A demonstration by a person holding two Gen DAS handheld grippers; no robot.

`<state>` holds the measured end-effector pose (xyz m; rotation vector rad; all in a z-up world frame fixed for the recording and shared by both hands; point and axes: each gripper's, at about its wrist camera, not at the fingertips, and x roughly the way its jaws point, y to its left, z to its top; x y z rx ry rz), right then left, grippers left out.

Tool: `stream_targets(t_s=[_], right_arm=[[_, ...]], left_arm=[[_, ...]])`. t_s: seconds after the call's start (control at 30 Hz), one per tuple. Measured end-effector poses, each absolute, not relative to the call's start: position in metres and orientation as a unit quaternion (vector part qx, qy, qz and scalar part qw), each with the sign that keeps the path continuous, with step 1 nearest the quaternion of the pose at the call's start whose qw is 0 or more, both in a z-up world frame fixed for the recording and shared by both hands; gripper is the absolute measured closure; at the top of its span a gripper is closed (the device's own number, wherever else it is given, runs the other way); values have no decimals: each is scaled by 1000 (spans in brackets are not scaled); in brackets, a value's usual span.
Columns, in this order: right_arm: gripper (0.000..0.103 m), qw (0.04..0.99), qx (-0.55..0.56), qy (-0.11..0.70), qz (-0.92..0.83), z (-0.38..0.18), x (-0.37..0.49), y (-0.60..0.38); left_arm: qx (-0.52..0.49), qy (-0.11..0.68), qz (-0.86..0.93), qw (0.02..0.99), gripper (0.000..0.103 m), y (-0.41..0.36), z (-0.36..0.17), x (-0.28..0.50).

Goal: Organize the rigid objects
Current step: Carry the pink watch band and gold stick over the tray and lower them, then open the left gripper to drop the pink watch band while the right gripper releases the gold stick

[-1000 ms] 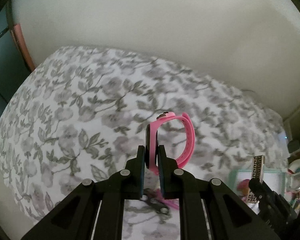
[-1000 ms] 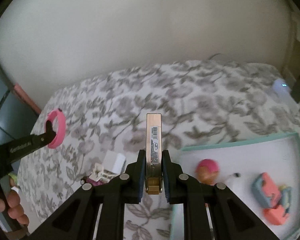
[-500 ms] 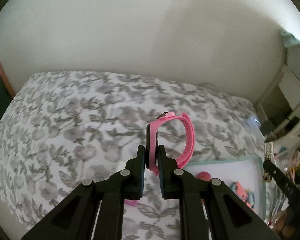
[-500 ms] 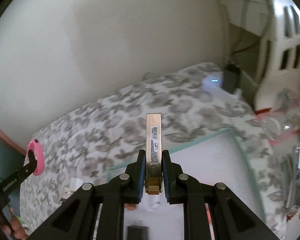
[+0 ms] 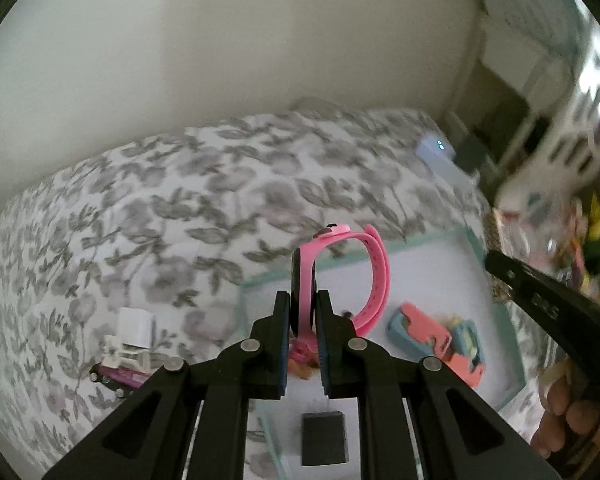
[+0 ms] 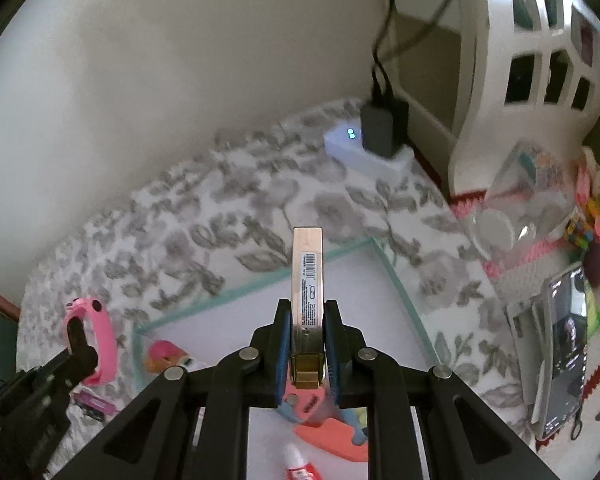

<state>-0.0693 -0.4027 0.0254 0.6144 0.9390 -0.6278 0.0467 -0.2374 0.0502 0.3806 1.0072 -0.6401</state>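
Observation:
My left gripper (image 5: pixel 303 312) is shut on the black face of a pink wristband watch (image 5: pixel 374 276), whose strap loops up and to the right. It hangs over the near left part of a white tray with a teal rim (image 5: pixel 432 236). My right gripper (image 6: pixel 307 320) is shut on a slim gold box with a barcode (image 6: pixel 307 276), upright above the same tray (image 6: pixel 260 280). The right wrist view shows the left gripper (image 6: pixel 76 332) with the pink watch (image 6: pixel 104 336) at the tray's left edge.
In the tray lie a coral and blue toy (image 5: pixel 436 340), a black block (image 5: pixel 325 438), a pink doll head (image 6: pixel 166 354) and a red-and-white tube (image 6: pixel 298 464). A white charger (image 5: pixel 134 326) lies left of the tray. A power strip (image 6: pixel 364 152), toy house (image 6: pixel 532 60) and phone (image 6: pixel 564 352) stand right.
Both grippers have swung right across the floral cloth and now hang over the tray. The watch and the gold box stay clamped as before.

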Motion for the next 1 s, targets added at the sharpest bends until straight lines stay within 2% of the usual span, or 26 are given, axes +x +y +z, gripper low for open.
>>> stream_targets(t_s=[0.37, 1.0], right_arm=[[86, 781, 304, 462, -289, -1, -75, -416], [85, 773, 300, 489, -271, -20, -64, -411]], left_arm=[[249, 499, -319, 766, 90, -287, 1, 7], [281, 534, -301, 739, 90, -301, -44, -1]])
